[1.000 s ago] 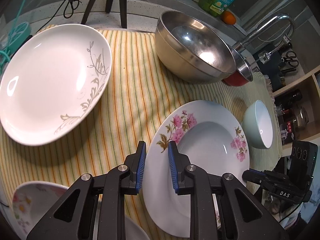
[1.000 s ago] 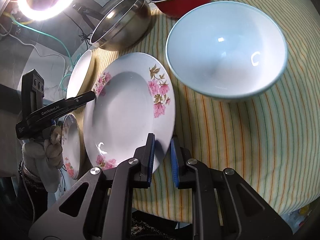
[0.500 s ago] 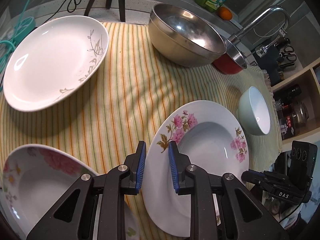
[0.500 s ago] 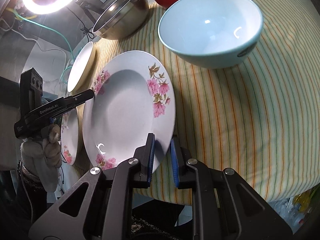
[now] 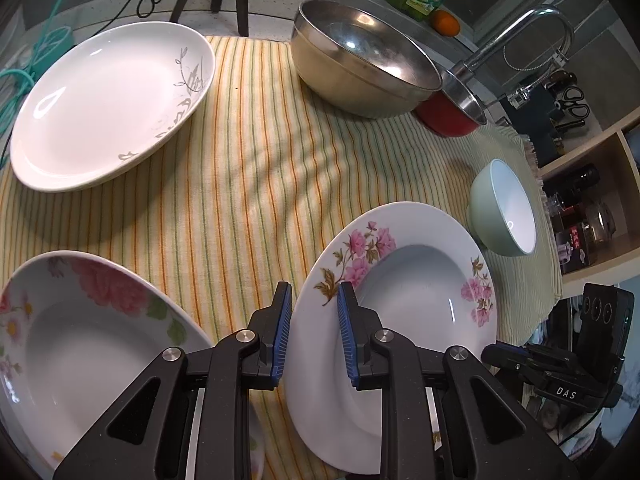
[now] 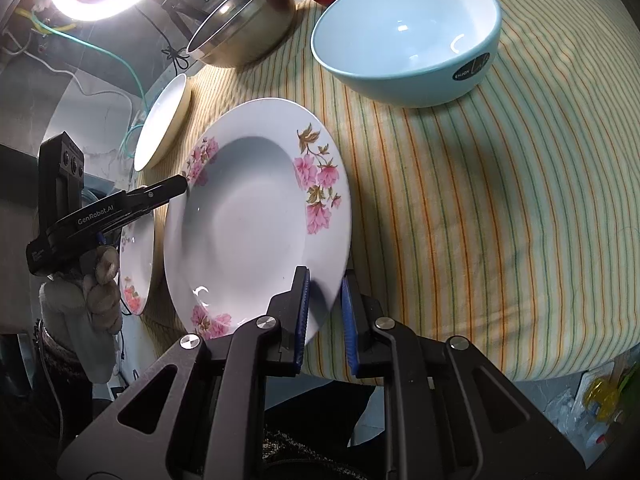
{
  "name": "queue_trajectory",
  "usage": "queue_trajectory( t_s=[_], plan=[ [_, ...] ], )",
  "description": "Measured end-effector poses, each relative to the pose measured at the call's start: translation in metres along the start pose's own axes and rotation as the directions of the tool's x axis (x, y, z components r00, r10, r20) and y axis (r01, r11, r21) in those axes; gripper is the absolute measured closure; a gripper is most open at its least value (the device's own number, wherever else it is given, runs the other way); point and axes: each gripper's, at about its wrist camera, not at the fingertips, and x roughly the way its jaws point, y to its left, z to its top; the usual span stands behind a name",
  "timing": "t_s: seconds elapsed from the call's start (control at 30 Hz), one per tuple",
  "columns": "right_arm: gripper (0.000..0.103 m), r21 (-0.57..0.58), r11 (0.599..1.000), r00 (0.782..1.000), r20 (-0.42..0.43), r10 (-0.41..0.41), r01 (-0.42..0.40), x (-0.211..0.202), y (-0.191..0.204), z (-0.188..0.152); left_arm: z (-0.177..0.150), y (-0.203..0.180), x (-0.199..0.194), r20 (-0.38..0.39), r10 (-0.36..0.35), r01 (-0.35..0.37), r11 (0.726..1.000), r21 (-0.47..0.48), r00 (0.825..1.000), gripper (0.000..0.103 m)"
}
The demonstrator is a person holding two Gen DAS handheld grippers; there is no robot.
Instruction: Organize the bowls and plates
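Three plates are counted: pink-flowered plate (image 5: 416, 280), grey-leaf plate (image 5: 108, 108), peony plate (image 5: 76, 332). Three bowls: steel bowl (image 5: 360, 68), red bowl (image 5: 448, 114), pale-blue bowl (image 5: 504, 208).

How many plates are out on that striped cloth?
3. A pink-flower plate held by both tongs, another flowered plate at near left, and a leaf-patterned white plate at far left. More may be hidden.

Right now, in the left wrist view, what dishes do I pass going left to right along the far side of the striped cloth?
White plate with grey leaf pattern → steel bowl → red pot → pale green bowl, which sits a little nearer than the rest.
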Motion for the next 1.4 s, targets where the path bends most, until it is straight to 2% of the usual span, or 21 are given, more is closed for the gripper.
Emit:
queue_trajectory(
  t_s=[0.8, 0.9, 0.93, 0.97, 1.0, 1.07, 1.13, 1.2, 1.23, 1.4],
  plan=[
    [0.086, -0.016, 1.000, 1.000, -0.002, -0.007, 0.006, -0.008, -0.007, -0.013, -0.002, -0.005, 0.002, -0.005, 0.005, -0.005, 1.000, 0.010, 1.000, 0.082],
    [0.084, -0.028, 0.999, 0.999, 0.007, -0.031, 0.031, -0.012, -0.004, -0.014, -0.001, -0.006, 0.000, -0.006, 0.003, -0.003, 1.000, 0.014, 1.000, 0.077],
    [0.081, -0.037, 0.999, 0.999, 0.014, -0.039, 0.040, -0.015, -0.002, -0.014, -0.001, -0.006, -0.002, -0.002, -0.004, 0.004, 1.000, 0.017, 1.000, 0.073],
    [0.069, -0.043, 0.998, 0.998, 0.026, -0.048, 0.049, -0.018, -0.001, -0.014, 0.000, -0.007, -0.005, 0.003, -0.003, 0.003, 1.000, 0.018, 1.000, 0.069],
    [0.050, -0.048, 0.997, 0.997, 0.044, -0.060, 0.062, -0.022, 0.001, -0.013, 0.001, -0.008, -0.008, 0.012, 0.003, -0.003, 1.000, 0.020, 1.000, 0.061],
    [0.033, -0.063, 0.994, 0.992, 0.093, -0.081, 0.087, -0.033, 0.005, -0.013, 0.002, -0.009, -0.016, 0.040, 0.014, -0.015, 1.000, 0.028, 0.999, 0.048],
    [0.027, -0.082, 0.993, 0.989, 0.128, -0.078, 0.089, -0.043, 0.010, -0.012, 0.003, -0.008, -0.025, 0.064, 0.015, -0.017, 0.999, 0.032, 0.998, 0.045],
    [0.016, -0.103, 0.990, 0.986, 0.151, -0.077, 0.093, -0.051, 0.016, -0.011, 0.003, -0.008, -0.035, 0.092, 0.019, -0.022, 0.999, 0.031, 0.996, 0.038],
    [0.015, -0.120, 0.988, 0.982, 0.171, -0.077, 0.098, -0.056, 0.020, -0.011, 0.003, -0.006, -0.041, 0.108, 0.027, -0.029, 0.999, 0.023, 0.994, 0.034],
    [0.015, -0.197, 0.974, 0.976, 0.203, -0.074, 0.115, -0.060, 0.046, -0.003, -0.003, 0.011, -0.072, 0.189, 0.054, -0.048, 0.998, -0.036, 0.981, 0.034]
  ],
)
